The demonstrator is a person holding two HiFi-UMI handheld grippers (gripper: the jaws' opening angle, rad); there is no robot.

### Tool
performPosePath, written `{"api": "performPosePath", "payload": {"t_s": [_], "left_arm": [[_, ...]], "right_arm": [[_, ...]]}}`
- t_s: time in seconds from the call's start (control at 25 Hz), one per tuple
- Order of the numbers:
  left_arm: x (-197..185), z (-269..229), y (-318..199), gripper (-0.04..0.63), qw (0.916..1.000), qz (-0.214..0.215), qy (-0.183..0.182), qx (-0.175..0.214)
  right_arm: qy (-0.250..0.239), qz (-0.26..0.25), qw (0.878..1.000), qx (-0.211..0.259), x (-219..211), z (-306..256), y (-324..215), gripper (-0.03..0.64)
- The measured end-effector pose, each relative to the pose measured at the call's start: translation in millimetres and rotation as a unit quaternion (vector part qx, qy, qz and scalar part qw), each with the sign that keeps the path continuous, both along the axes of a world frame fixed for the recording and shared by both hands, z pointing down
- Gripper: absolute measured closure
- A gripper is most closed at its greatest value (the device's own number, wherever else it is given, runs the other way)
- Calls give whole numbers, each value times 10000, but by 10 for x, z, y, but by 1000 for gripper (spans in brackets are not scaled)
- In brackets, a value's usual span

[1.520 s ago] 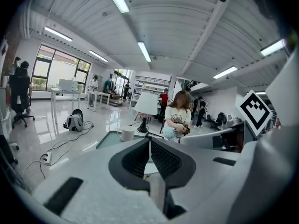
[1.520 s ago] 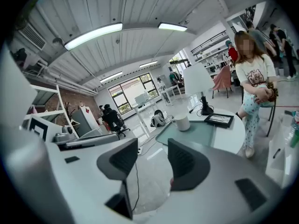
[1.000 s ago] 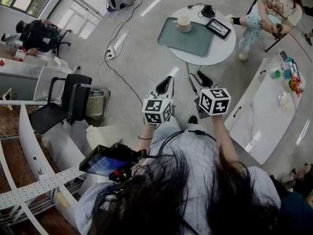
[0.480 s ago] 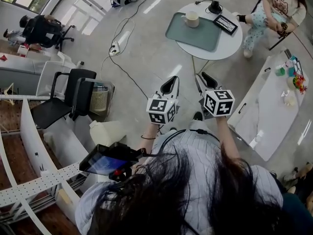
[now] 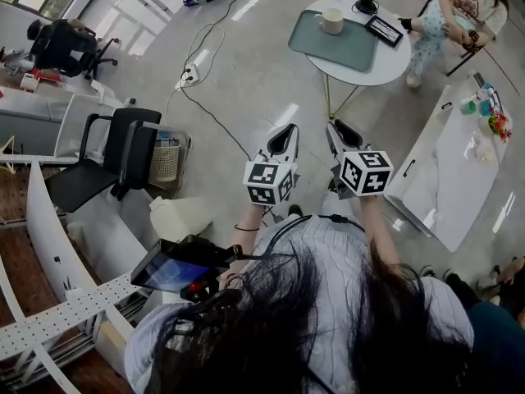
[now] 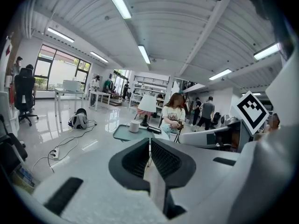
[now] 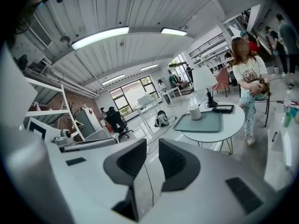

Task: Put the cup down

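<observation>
Right gripper [image 7: 152, 147] first: its jaws are closing, with only a narrow gap between the ribbed pads, and nothing sits in that gap, just bare floor seen through it. Over to the left gripper [image 6: 149, 143]: jaws drawn practically together, and it's empty as well. In the head view the two are held out side by side in front of the person, pointing across open floor. Further out, there's the cup [image 5: 331, 21]. It stands upright on the green tray [image 5: 338, 49], toward the tray's far edge, on the round white table [image 5: 365, 71], well apart from both grippers. A dark framed item [image 5: 384, 29] lies just beside the tray, and a seated person [image 5: 459, 11] is at the table's far side. My read is that the put-down itself looks complete, since the cup rests flat on its base with no lean, and the step in hand is simply getting clear. To do that well, hold both grippers high and close to the body, with no swing back toward the table. Let the right one finish closing on air. Watch the cable [image 5: 209, 120] trailing across the floor near the person's feet, which looks like the main trip risk.
</observation>
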State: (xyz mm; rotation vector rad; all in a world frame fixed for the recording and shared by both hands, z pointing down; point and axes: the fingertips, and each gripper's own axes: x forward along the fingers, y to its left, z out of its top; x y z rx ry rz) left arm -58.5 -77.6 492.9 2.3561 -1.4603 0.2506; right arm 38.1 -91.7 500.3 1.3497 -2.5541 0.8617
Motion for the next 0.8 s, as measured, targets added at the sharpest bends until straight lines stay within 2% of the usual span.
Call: {"api": "performPosePath", "payload": {"t_s": [0.44,0.8], "left_arm": [[-412,14,569,575,9996,196,187,49],[-570,18,958,575,9993,280,219,131]], "right_arm": [[117,69,9998,139,-482,-108,632,532],[114,114,9995,270,-690,-179,1064,545]]}}
